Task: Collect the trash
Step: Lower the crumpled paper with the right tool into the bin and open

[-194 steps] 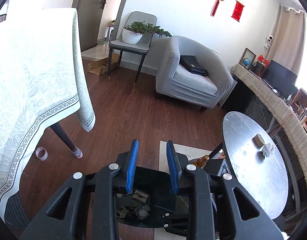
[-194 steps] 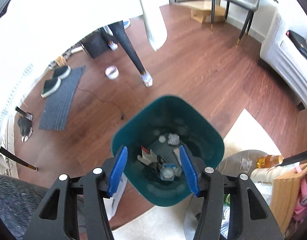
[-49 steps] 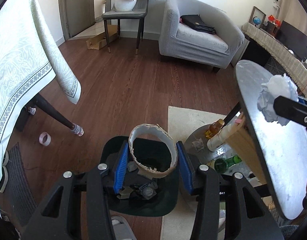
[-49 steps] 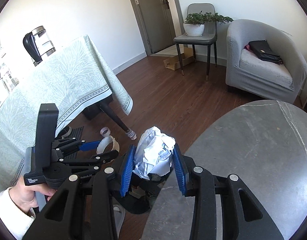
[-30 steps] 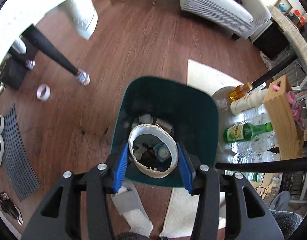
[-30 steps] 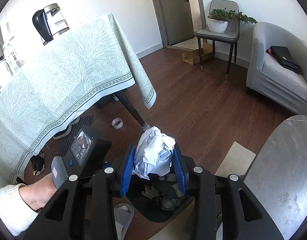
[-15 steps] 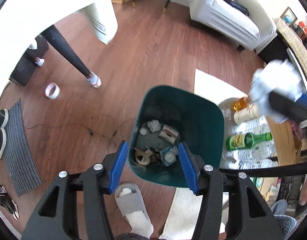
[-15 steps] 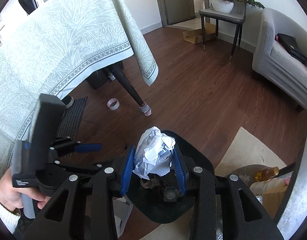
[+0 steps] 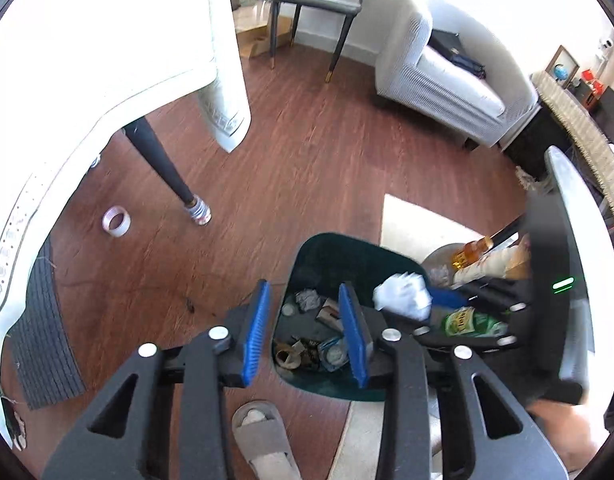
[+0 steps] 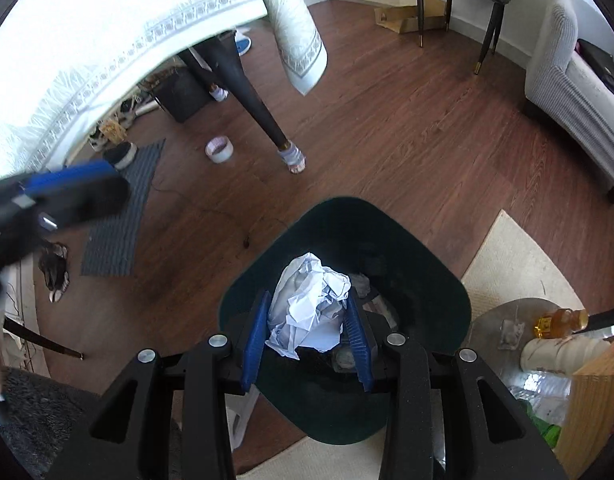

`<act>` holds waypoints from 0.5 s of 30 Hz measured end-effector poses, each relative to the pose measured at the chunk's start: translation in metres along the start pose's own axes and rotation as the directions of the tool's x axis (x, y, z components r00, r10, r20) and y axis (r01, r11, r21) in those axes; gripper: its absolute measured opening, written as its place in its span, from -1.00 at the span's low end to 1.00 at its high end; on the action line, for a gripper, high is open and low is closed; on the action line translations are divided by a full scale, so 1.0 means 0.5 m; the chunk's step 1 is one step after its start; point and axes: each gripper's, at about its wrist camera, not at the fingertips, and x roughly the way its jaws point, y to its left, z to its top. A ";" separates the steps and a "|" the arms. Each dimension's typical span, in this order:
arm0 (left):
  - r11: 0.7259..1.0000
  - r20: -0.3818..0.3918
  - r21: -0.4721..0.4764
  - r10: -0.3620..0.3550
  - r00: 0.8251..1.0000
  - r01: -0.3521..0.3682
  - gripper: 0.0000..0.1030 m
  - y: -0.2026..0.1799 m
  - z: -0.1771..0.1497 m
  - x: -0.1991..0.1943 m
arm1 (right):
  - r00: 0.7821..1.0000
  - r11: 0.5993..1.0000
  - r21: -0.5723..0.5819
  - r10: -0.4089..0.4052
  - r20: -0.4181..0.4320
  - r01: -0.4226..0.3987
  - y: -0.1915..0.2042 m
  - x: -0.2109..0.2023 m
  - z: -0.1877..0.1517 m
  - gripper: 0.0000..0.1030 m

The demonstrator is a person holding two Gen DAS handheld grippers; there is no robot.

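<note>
Jaws of the right gripper [image 10: 307, 334] pinch a crumpled white paper ball [image 10: 307, 308] over the dark green plastic bin [image 10: 435, 280]. Left gripper [image 9: 305, 330] hangs spread and empty. Light, soft paper likely crushes easily; hold its bulky middle.

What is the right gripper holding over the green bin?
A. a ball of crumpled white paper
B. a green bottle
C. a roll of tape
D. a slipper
A: the right gripper is shut on the crumpled white paper, right above the green bin.

Hand-held gripper [image 9: 305, 330] – black angular frame, blue ribbed finger pads [image 9: 255, 330], silver round screws
</note>
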 end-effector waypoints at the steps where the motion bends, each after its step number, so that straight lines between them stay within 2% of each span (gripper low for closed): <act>1: 1.000 0.010 0.003 -0.007 1.000 0.007 -0.38 -0.003 0.002 -0.005 | 1.000 1.000 0.002 -0.004 -0.014 0.004 -0.002 0.011 -0.003 -0.26; 5: 1.000 0.039 0.014 -0.023 0.999 0.022 -0.38 -0.011 0.007 -0.020 | 0.997 0.999 -0.009 -0.039 -0.068 0.038 -0.003 0.045 -0.016 -0.23; 9: 0.999 0.059 0.014 -0.033 0.998 0.032 -0.38 -0.021 0.010 -0.033 | 0.990 0.999 -0.014 -0.054 -0.130 0.053 -0.003 0.073 -0.038 -0.07; 15: 0.999 0.075 -0.013 -0.049 0.996 0.051 -0.38 -0.020 0.016 -0.044 | 0.988 0.999 -0.019 -0.047 -0.149 0.044 -0.008 0.080 -0.059 -0.03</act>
